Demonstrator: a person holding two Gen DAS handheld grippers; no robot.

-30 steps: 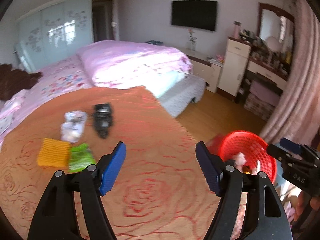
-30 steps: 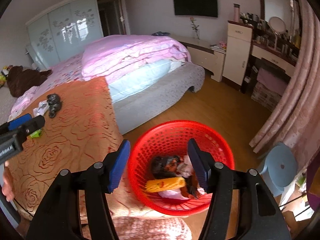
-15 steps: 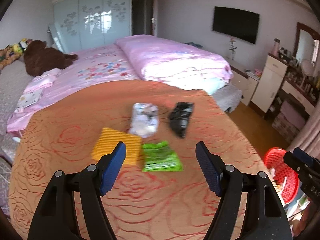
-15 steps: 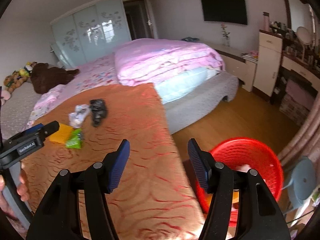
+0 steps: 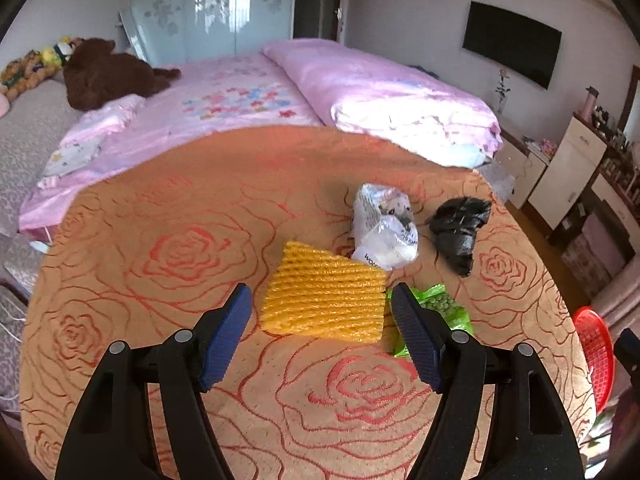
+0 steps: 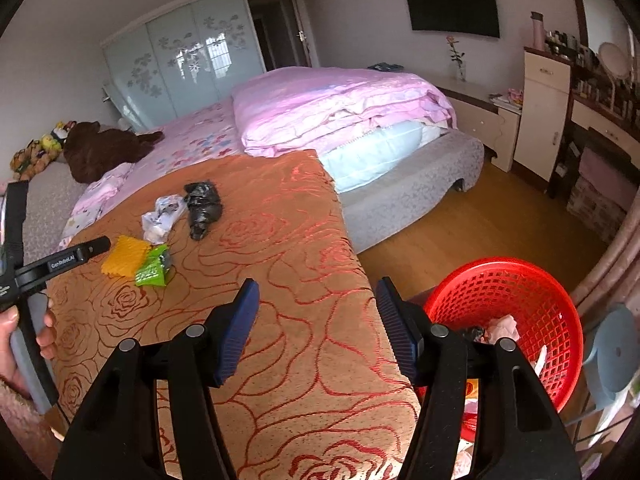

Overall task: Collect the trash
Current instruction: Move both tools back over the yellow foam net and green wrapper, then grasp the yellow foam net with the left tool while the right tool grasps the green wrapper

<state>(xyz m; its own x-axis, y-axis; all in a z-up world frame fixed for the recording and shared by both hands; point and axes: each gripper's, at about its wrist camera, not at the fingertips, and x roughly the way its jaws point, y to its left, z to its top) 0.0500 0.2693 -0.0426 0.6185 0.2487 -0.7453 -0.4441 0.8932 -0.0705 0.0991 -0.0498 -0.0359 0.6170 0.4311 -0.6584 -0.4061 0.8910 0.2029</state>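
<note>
A wide bed (image 6: 400, 184) with a grey base and pink floral sheets fills the room; a folded pink quilt (image 5: 384, 92) lies across it; an orange bedspread with a red rose pattern (image 5: 200, 248) covers its near end. On the wooden floor just beside the bed's corner stands a round red plastic mesh basket (image 6: 532, 292), holding crumpled scraps. Four pieces of trash lie close together on the bedspread: a yellow ribbed foam-net sleeve (image 5: 324, 300), flat; a crumpled white plastic bag (image 5: 384, 228) touching its far corner; a knotted black plastic bag (image 5: 460, 228) just beside the white one; a bright green snack wrapper (image 5: 440, 308) against the sleeve's right edge, partly hidden by the claw. The left claw (image 5: 320, 336) hangs above the bedspread with its blue pads wide apart, empty, the sleeve framed between them but untouched. The right claw (image 6: 316, 328) stands moderately wide, empty, above the bedspread's corner, near the basket. A hand (image 6: 20, 344) grips the left claw's handle.
</note>
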